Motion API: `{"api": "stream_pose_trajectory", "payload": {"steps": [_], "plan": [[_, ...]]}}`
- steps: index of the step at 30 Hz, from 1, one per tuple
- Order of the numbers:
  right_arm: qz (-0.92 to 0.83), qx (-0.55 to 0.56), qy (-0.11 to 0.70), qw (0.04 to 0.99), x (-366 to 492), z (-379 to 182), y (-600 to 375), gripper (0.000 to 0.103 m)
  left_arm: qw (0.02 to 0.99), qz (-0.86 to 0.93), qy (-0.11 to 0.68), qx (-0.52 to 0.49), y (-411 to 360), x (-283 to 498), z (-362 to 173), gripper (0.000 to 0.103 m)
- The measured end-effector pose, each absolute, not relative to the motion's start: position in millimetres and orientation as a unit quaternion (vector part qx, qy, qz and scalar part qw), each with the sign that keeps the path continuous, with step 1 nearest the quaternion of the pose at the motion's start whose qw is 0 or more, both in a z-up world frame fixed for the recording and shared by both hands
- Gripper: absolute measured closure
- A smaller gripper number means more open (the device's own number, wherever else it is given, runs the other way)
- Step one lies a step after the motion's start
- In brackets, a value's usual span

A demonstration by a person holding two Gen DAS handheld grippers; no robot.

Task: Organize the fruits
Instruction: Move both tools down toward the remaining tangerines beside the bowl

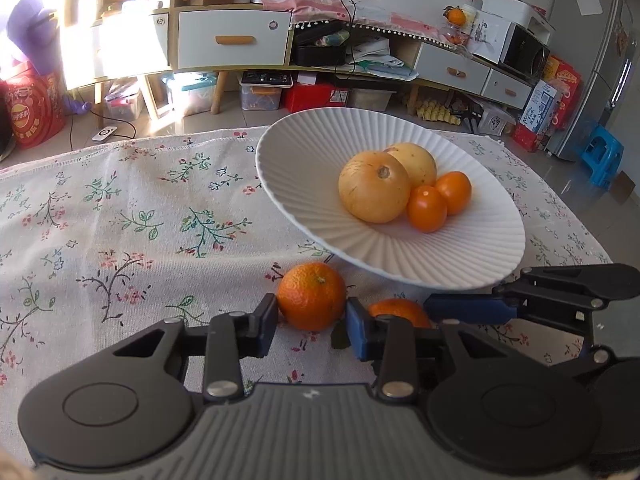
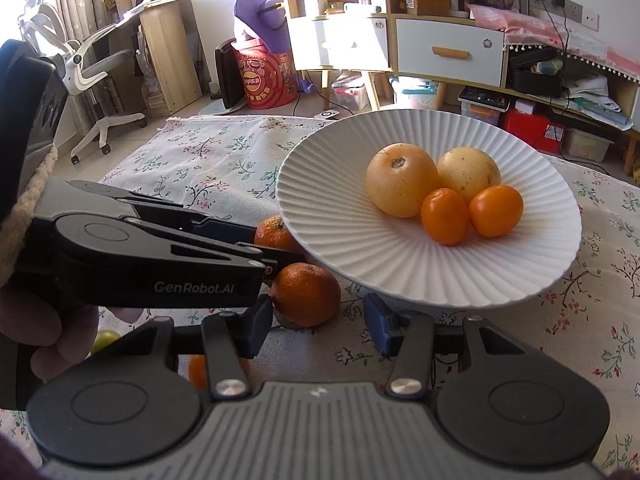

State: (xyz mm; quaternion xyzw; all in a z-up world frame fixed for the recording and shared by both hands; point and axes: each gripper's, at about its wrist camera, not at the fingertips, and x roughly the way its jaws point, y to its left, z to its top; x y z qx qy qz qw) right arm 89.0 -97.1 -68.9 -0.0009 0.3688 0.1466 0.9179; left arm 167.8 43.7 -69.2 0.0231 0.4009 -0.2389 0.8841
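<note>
A white ribbed plate (image 1: 460, 256) (image 2: 500, 280) on the floral cloth holds two pale yellow round fruits (image 1: 374, 186) (image 2: 400, 184) and two small orange fruits (image 1: 427, 208) (image 2: 445, 216). A mandarin (image 1: 311, 295) lies on the cloth between the fingers of my left gripper (image 1: 312, 320); the pads stand at its sides, contact unclear. A second mandarin (image 1: 398, 310) (image 2: 306, 294) lies beside it, in front of my right gripper (image 2: 320, 320), which is open. The left gripper's fingers (image 2: 224, 232) reach around the first mandarin (image 2: 274, 234) in the right wrist view.
The floral tablecloth (image 1: 120, 220) covers the table. More fruit shows under the right gripper: a small orange one (image 2: 198, 372) and a green one (image 2: 104, 338). Cabinets, boxes and a stool stand beyond the table's far edge.
</note>
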Motion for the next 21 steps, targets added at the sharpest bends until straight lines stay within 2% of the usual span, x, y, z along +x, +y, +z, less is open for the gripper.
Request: {"api": "stream_pose_trajectory", "payload": {"steps": [9, 21], "plan": [[0.147, -0.001, 0.370, 0.917, 92.2, -69.2, -93.5, 0.067, 0.883, -0.224, 0.413, 0.019, 53.4, 163.3, -67.0, 0.098], [0.142, 0.017, 0.372, 0.917, 94.7, -70.3, -92.9, 0.063, 0.884, -0.185, 0.429, 0.035, 63.7, 156.4, -60.8, 0.098]]}}
